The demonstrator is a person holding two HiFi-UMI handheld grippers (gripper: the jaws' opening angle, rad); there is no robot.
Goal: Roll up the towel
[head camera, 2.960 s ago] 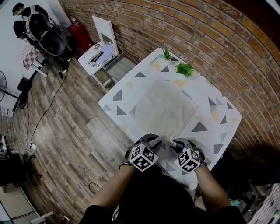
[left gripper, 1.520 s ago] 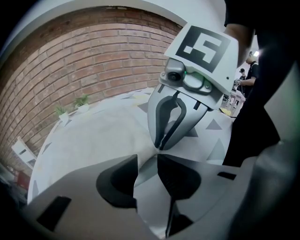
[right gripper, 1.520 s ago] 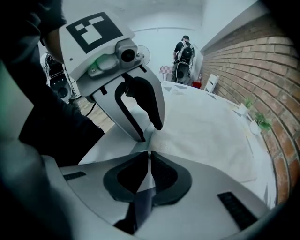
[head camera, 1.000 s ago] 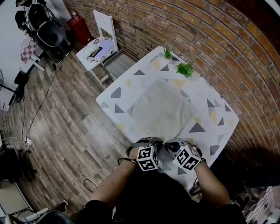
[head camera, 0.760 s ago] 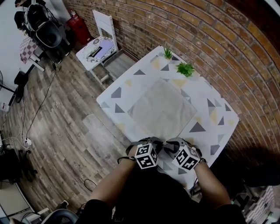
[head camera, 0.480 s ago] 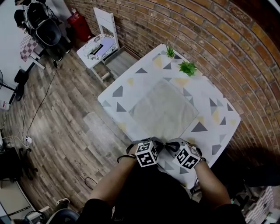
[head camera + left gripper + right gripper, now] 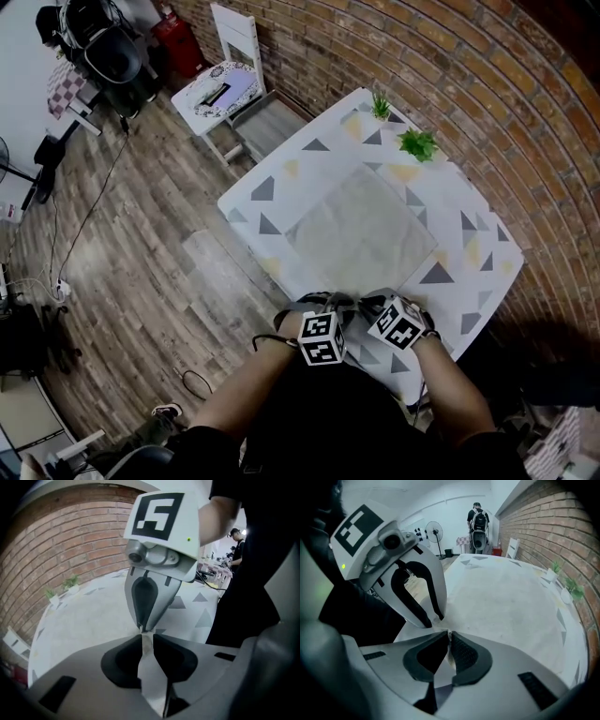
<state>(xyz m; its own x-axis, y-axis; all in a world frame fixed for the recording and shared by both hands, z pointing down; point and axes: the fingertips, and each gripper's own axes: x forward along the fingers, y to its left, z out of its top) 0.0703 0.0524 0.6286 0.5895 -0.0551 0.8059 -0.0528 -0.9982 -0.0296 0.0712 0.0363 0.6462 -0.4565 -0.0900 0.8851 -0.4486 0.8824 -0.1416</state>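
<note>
Two grippers meet at the near edge of the pale grey square towel (image 7: 361, 225), lying flat on the triangle-patterned white surface (image 7: 272, 192). Our left gripper's (image 7: 328, 302) fingers have just been opening, cloth in their narrow gap; our right gripper's (image 7: 368, 302) fingers clench the towel's edge.

Black short-sleeved top (image 7: 319, 427), forearms bare below the sleeves. Dark straps or gloves at the hands, can't tell which. Left hand-held gripper (image 7: 336, 303) and right hand-held gripper (image 7: 368, 304): light grey moulded plastic bodies, each with a white cube (image 7: 322, 339) printed with black square markers. Small green light on a cube face in both gripper views. Round silver fitting under the right gripper's cube. Grey curved jaws with black recessed, ribbed pads (image 7: 461, 654). Thin dark cable (image 7: 257, 343) beside the left forearm.
</note>
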